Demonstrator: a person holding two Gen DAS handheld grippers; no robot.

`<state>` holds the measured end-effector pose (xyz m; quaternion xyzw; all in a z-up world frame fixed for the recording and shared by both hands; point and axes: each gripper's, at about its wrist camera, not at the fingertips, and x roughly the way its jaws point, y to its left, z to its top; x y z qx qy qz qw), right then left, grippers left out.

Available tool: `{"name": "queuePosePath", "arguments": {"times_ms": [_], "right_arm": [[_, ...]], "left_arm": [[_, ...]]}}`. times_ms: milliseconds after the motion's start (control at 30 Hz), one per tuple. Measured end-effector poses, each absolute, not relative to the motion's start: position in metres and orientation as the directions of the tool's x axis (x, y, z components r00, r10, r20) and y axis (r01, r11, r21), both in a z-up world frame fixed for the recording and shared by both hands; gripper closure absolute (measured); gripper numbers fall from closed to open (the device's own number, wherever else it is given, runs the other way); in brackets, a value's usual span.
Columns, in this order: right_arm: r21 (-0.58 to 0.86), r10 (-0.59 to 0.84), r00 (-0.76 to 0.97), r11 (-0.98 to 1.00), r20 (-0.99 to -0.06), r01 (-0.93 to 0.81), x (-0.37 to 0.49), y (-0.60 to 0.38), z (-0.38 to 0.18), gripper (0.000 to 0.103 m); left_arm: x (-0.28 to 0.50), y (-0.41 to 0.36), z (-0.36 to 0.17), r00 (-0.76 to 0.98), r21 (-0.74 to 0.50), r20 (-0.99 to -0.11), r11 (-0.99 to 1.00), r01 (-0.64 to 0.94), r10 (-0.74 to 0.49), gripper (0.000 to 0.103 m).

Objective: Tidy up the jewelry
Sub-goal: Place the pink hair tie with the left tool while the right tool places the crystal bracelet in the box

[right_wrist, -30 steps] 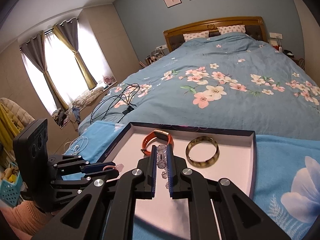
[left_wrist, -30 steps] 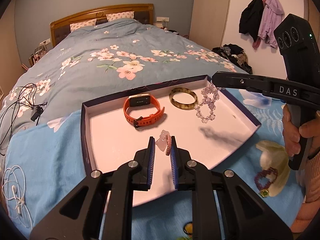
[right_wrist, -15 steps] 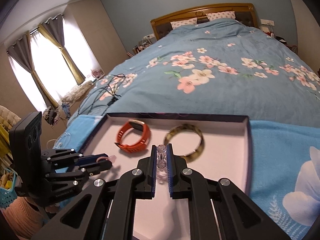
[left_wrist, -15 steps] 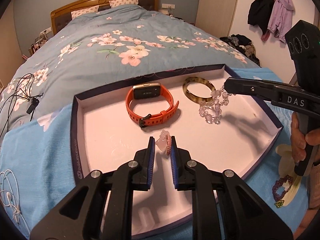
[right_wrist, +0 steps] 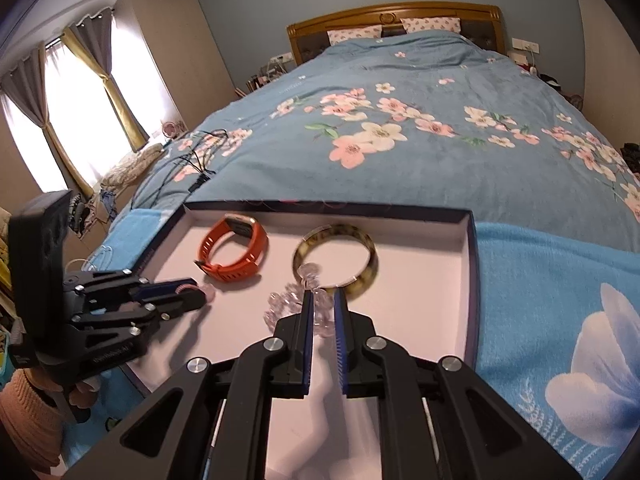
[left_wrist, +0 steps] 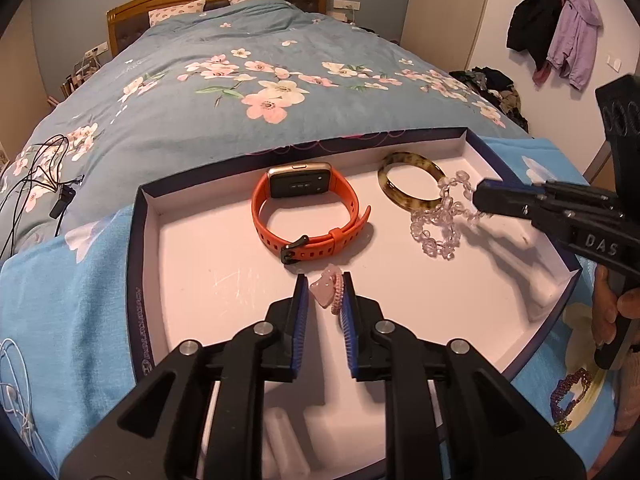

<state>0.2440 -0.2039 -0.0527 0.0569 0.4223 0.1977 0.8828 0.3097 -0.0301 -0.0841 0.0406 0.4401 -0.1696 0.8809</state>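
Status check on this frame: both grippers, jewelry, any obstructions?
Left gripper shut on pink bracelet, over the tray. Right gripper shut on clear bead bracelet, draped by the tortoiseshell bangle. Orange watch nearby, not blocking.

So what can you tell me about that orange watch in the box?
The orange watch has a rubbery-looking strap with a row of holes, fastened into a closed loop by a dark buckle. Its rectangular case has a gold-coloured rim, and the dark face looking outward appears to be its back. It stands on edge on the pale floor of the shallow box, beside the mottled bangle. Nothing else touches it.
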Motion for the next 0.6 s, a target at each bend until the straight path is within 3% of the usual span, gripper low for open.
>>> {"name": "queuePosePath", "arguments": {"times_ms": [33,233,300,600], "right_arm": [[0.259,0.385,0.562,0.92,-0.732,-0.294,0.244,-0.204,-0.054,0.092],[0.235,0.355,0.572,0.932,-0.739,-0.276,0.239,-0.209,-0.055,0.091],[0.241,0.36,0.577,0.931,-0.733,-0.274,0.235,-0.212,-0.053,0.083],[0.22,0.389,0.626,0.917,-0.676,-0.333,0.193,-0.215,-0.026,0.074]], "left_arm": [[0.309,-0.03,-0.083,0.56,-0.074,-0.787,0.941,0.33,-0.258,0.076],[0.299,-0.025,-0.069,0.605,-0.053,-0.759,0.949,0.311,-0.241,0.064],[0.292,-0.022,-0.061,0.623,-0.049,-0.745,0.95,0.307,-0.24,0.062],[0.238,0.002,-0.021,0.709,-0.046,-0.661,0.956,0.29,-0.247,0.056]]}}
